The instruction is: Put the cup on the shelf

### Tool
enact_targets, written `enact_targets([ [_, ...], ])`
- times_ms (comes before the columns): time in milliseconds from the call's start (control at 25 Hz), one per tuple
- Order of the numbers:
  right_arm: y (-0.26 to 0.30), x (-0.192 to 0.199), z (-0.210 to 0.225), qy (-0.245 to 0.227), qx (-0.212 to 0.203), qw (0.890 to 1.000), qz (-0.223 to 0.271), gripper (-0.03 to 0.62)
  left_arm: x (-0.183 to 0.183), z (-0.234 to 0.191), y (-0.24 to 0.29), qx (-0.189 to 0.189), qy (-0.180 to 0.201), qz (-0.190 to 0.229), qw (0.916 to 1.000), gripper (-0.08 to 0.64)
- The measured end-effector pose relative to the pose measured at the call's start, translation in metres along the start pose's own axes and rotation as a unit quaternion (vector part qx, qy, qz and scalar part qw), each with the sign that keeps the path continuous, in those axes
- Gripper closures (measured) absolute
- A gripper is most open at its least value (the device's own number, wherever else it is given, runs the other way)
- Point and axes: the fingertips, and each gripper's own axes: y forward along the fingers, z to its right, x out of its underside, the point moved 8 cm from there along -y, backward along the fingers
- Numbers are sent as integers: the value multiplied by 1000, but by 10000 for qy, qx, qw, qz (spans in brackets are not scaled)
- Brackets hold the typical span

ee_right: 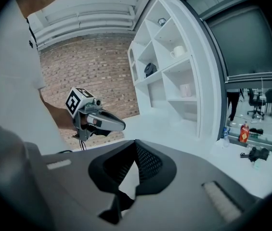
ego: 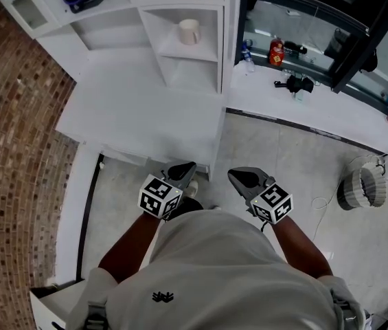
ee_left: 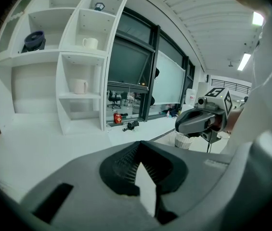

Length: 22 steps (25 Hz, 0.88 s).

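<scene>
We hold the left gripper (ego: 182, 173) and right gripper (ego: 244, 179) with fingers pressed together on nothing, well short of the counter (ego: 139, 115). A pale cup (ego: 189, 31) already stands in a middle compartment of the white shelf (ego: 169, 52). We judge it stiff, glazed, slippery, light yet breakable, so we would pinch across its wall near the rim, clear of the handle.

Red can (ego: 276, 52) and black tool (ego: 293, 84) lie by the window (ego: 303, 26), woven basket (ego: 362, 188) on the floor (ego: 283, 150)
</scene>
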Motion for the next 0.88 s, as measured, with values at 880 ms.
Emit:
enact_targets([
  [880,14,9,22,139,68,9998,-80,581,-4,-9,18,170,-89,-32,9998,555],
])
